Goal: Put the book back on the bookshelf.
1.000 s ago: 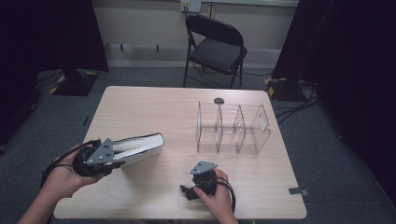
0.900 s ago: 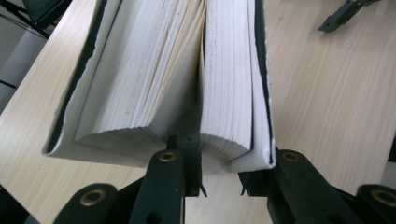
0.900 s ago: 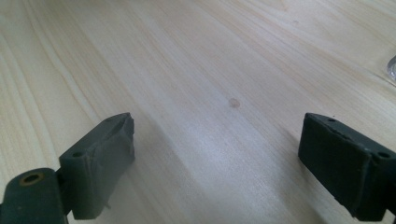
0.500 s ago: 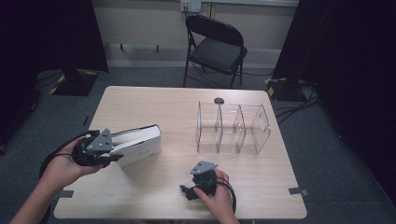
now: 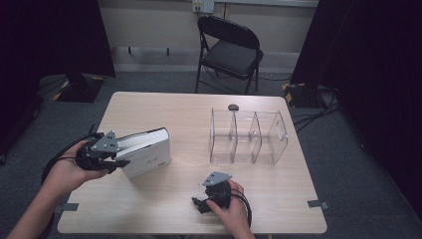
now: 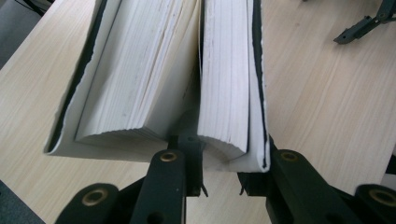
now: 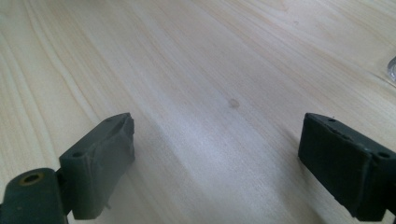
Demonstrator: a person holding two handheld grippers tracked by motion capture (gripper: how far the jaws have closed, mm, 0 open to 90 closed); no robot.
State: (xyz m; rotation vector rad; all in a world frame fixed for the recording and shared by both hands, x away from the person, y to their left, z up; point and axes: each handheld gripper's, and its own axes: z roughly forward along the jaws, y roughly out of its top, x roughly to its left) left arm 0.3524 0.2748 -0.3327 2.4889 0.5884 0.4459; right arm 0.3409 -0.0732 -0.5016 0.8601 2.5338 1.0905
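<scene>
A dim room with dark curtains at both sides and grey carpet holds a pale wooden bench (image 5: 189, 114), and a black folding chair (image 5: 230, 47) stands behind its far edge. On the right half of the bench stands a clear plastic organizer (image 5: 247, 137) with three upright compartments, and a small dark round object (image 5: 233, 107) lies just beyond it near the far edge.

At the left of the bench, the left hand (image 5: 69, 169) holds the left tongs (image 5: 119, 160), which are clamped on a thick white book (image 5: 147, 149). The book lies tilted, its near end raised in the tongs and its far end towards the middle of the bench. In the left gripper view the book (image 6: 187, 70) faces the camera with its page edges; the pages part into two blocks, and one jaw sits in that gap while the other presses from outside against the cover at the right, so the tongs (image 6: 224, 158) grip the cover and the thinner block of pages.

Near the front edge, the right hand (image 5: 231, 209) rests on the bench with the right tongs (image 5: 199, 204) lying low, well apart from the book and the organizer. In the right gripper view these tongs (image 7: 217, 154) stand wide apart over bare wood, nothing between them.
</scene>
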